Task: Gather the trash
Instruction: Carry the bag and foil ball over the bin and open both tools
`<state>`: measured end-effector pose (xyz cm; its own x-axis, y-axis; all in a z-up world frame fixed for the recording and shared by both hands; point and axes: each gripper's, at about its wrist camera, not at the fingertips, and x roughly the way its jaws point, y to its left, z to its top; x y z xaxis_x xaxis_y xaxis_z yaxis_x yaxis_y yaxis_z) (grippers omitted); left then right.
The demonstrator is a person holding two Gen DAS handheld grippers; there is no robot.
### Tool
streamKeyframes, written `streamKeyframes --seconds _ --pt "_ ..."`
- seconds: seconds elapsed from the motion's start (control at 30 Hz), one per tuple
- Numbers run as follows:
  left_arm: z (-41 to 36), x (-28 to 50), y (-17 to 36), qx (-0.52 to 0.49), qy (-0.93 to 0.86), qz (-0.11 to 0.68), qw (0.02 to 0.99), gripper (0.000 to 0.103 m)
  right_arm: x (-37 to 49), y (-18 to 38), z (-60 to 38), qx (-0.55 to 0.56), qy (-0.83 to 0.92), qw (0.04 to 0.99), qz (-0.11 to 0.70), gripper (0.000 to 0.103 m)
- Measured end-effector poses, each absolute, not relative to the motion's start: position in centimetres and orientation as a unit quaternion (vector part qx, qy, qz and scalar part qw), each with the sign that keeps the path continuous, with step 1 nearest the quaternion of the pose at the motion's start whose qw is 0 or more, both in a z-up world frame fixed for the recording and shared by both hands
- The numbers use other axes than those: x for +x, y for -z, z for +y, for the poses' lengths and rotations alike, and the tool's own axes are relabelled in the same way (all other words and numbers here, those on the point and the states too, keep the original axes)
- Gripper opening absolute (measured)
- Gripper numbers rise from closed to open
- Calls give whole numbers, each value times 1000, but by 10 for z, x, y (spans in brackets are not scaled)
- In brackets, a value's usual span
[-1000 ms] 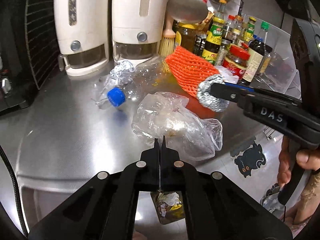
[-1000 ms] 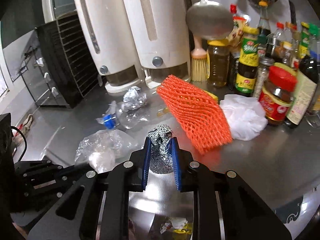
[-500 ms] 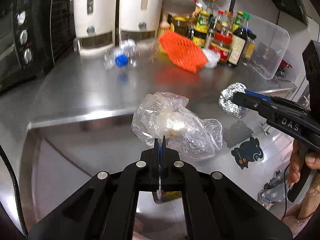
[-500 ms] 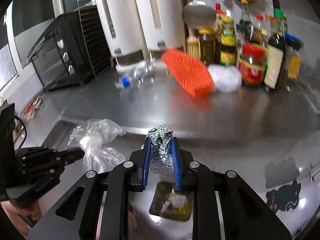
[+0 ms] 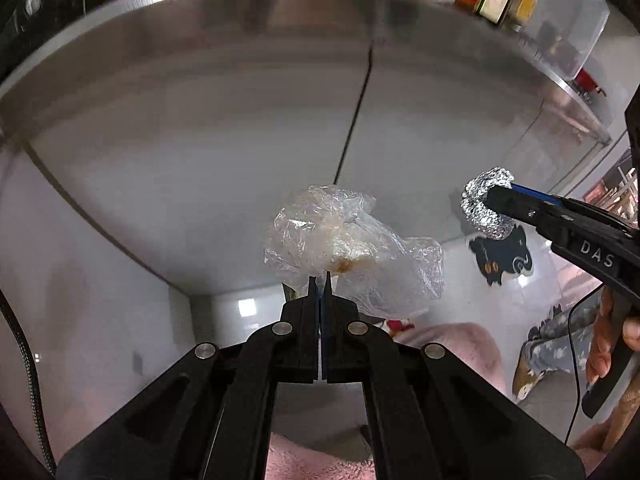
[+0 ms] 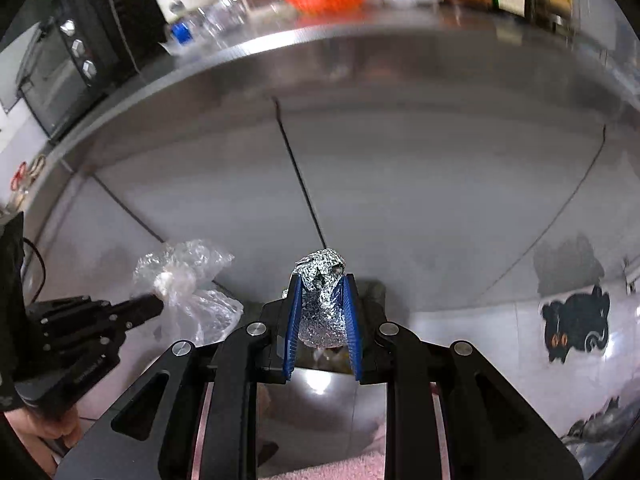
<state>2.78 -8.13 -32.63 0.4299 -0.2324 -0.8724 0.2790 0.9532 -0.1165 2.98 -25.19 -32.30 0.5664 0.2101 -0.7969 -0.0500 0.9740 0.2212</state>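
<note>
Left gripper: pinched on plastic bag. Right gripper: clamped on foil ball. Step: carrying both to disposal; next likely needs release over a bin, not clearly visible.

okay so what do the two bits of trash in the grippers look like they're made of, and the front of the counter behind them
Crumpled ball in the right gripper: aluminium foil, going by the bright, sharply creased silver facets.
Bag in the left gripper: thin clear plastic film, see-through and wrinkled, with a brownish stain.
Counter front: probably stainless steel, grey and brushed with soft, blurry reflections.
</note>
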Motion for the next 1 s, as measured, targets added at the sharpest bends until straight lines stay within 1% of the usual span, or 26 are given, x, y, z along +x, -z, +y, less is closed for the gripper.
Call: streamKeyframes --seconds 0.27,0.57,0.8,1.0 --pt "-95 50 403 22 136 571 809 0 50 387 -255 115 -61 852 506 22" --pt "-114 80 476 30 130 626 769 0 83 453 -257 135 -47 816 560 22" --pt "-123 101 505 32 130 650 748 0 106 487 -257 144 -52 794 589 22" --pt "-124 117 516 27 125 657 743 0 124 498 -257 147 -54 784 601 22"
